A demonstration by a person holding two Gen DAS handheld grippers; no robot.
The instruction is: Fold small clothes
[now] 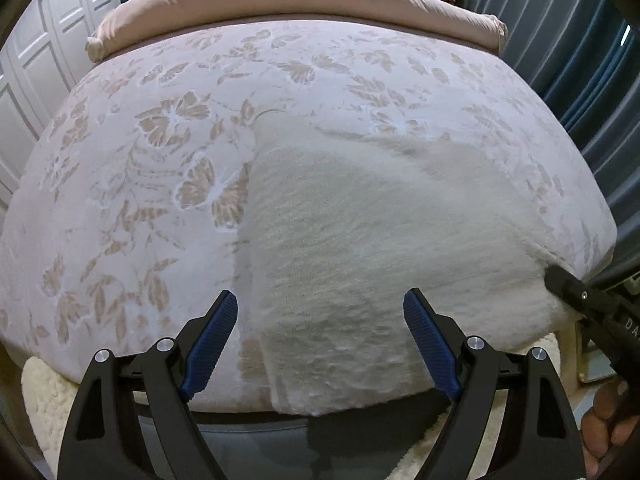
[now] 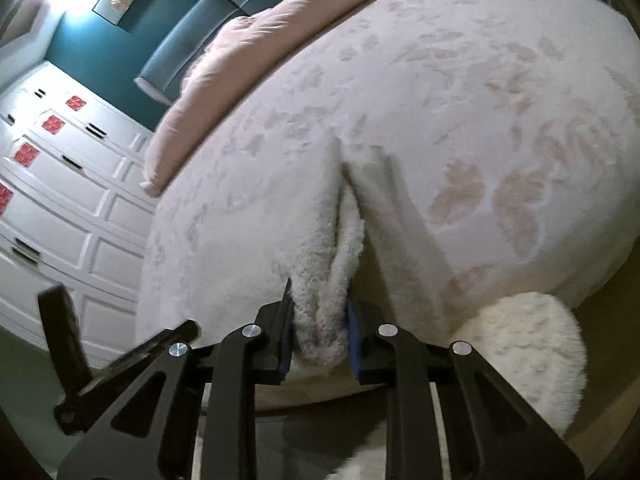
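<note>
Wardrobe doors (image 1: 36, 80) stand at the far left beside the bed (image 1: 140, 184). On its flowered cover lies the fluffy white cloth (image 1: 360, 232), beneath the left gripper (image 1: 320, 344), jaws wide and empty. Right gripper (image 2: 320, 336) pinches the cloth's bunched edge.

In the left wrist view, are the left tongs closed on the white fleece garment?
No: the left tongs stand wide open above the white fleece garment, with nothing pinched between their blue pads.
</note>
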